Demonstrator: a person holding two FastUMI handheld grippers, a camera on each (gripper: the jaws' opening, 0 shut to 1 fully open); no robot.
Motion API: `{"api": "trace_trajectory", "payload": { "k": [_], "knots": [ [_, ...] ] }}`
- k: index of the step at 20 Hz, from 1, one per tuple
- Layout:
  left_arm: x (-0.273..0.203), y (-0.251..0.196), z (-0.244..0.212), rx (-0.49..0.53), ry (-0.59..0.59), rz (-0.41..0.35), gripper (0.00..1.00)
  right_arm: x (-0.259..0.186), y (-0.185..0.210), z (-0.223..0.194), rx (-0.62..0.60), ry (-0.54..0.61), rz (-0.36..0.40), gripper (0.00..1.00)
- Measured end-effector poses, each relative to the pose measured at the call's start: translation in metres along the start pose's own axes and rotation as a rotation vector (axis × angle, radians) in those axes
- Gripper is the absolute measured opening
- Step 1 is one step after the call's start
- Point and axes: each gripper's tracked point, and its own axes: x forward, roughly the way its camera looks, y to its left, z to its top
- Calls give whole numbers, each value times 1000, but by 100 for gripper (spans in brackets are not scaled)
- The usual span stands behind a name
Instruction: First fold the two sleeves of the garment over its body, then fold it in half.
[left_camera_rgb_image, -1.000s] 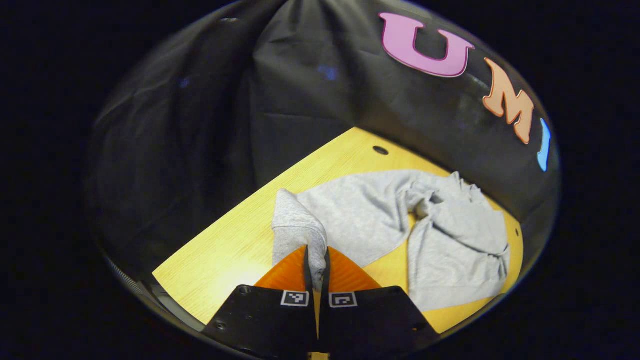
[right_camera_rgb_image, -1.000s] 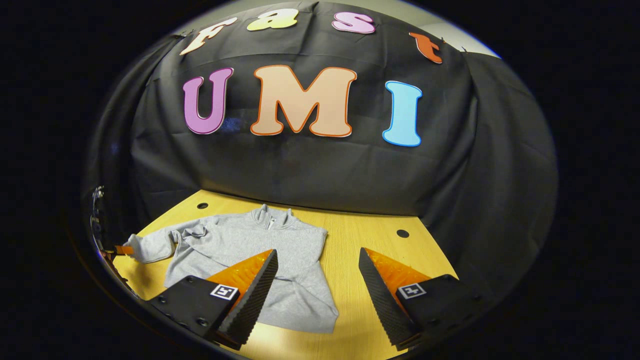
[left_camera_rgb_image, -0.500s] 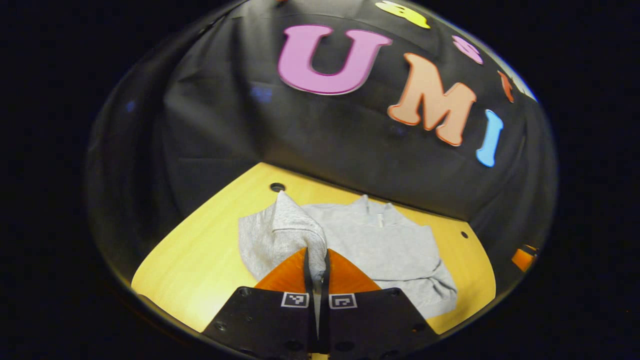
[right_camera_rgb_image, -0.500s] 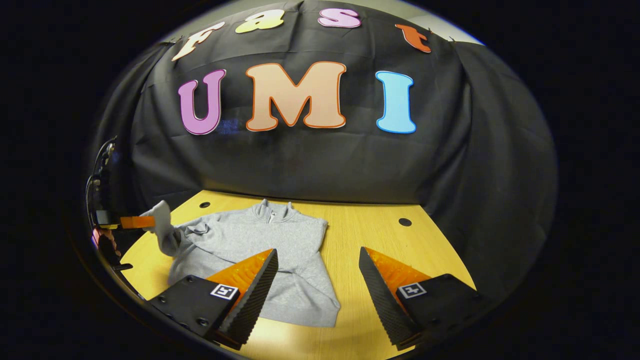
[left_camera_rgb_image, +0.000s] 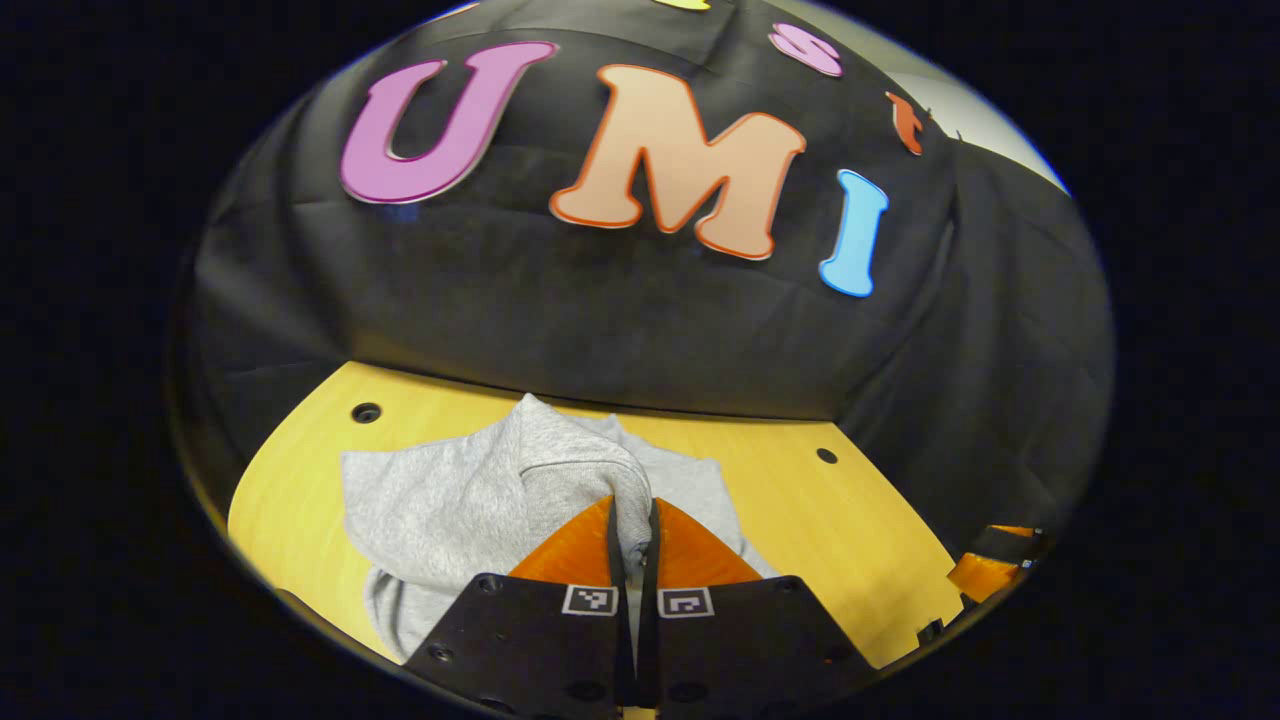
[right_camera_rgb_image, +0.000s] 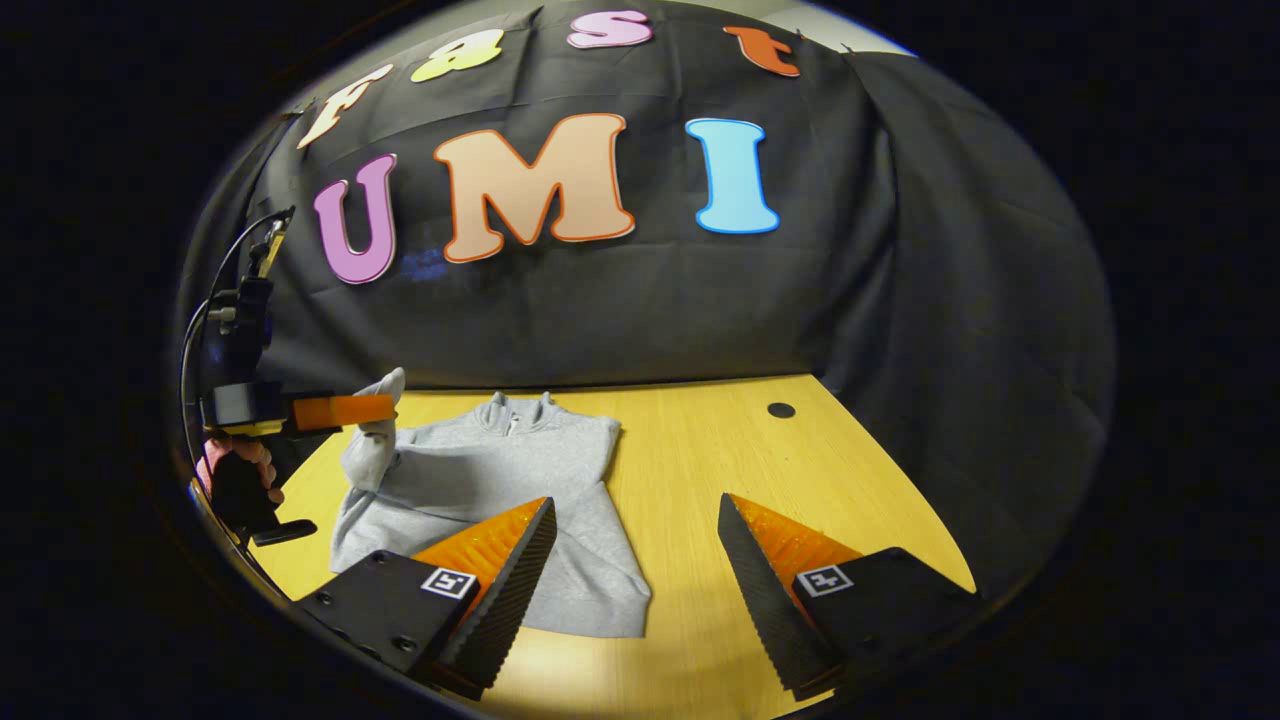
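On the bench: grey garment with one sleeve lifted by the left hand-held gripper.

In the left gripper view, the left hand-held gripper's fingers are pressed together on the sleeve cuff, and the fabric rises from the garment's body to the pinch point. In the right gripper view, that same hand-held gripper appears at 9 o'clock, held by a hand, with the cuff raised clear of the bench surface above the garment's shoulder. The garment lies flat toward 8 o'clock of the bench, collar toward the booth wall, hem toward the camera. The right hand-held gripper is spread wide, above the bench at 6 o'clock, touching nothing; one finger overlaps the garment's hem in the view. Two round holes mark the bench near its far edge.
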Motion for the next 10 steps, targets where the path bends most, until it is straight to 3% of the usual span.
{"api": "trace_trajectory", "payload": {
  "k": [7, 10],
  "knots": [
    [65, -102, -15, 95, 42, -169, 0, -4, -50, -9, 49, 19, -72, 100],
    [93, -123, -39, 124, 96, -163, 0, -4, -66, -10, 71, 17, -96, 99]
  ]
}}
